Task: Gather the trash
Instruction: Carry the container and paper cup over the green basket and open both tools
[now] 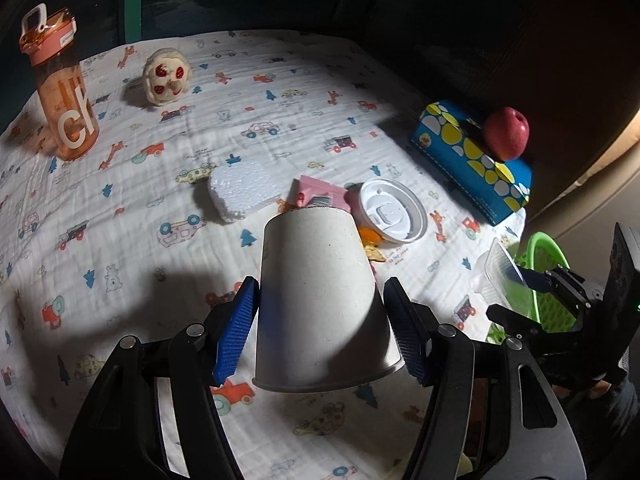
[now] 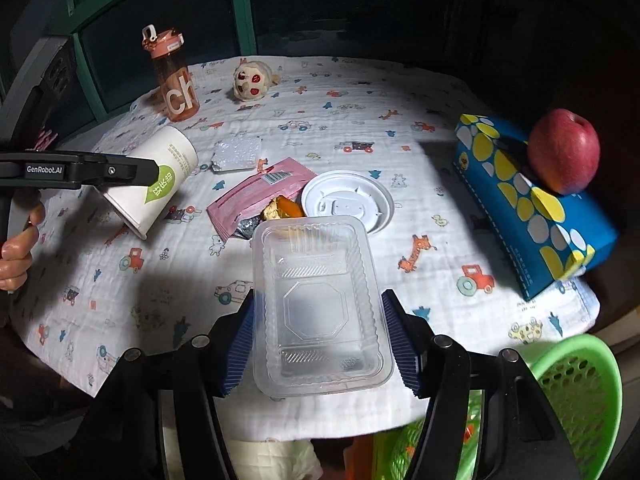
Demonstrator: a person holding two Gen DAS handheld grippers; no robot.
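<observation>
1. Left hand-held gripper (image 1: 320, 320) clamps a white paper cup (image 1: 320, 300) between its blue pads, mouth toward the camera, lifted off the table (image 1: 120, 200).
2. Right hand-held gripper (image 2: 320, 336) grips a clear plastic tray (image 2: 320, 304) by its long sides, raised above the table's near edge.
3. Just beyond the tray lie orange peel (image 2: 282, 208), a pink wrapper (image 2: 256, 196) and a white round lid (image 2: 348, 200), all touching or overlapping.
4. Left of the lid, past the wrapper, sits a white foam piece (image 2: 236, 154).
5. Right of the lid stands a blue tissue box (image 2: 532, 208) with a red apple (image 2: 564, 150) on top.
6. Near the tray, below the table edge, is a green basket (image 2: 576, 384).
7. Far behind the lid stand an orange bottle (image 2: 176, 80) and a plush toy (image 2: 252, 80).
</observation>
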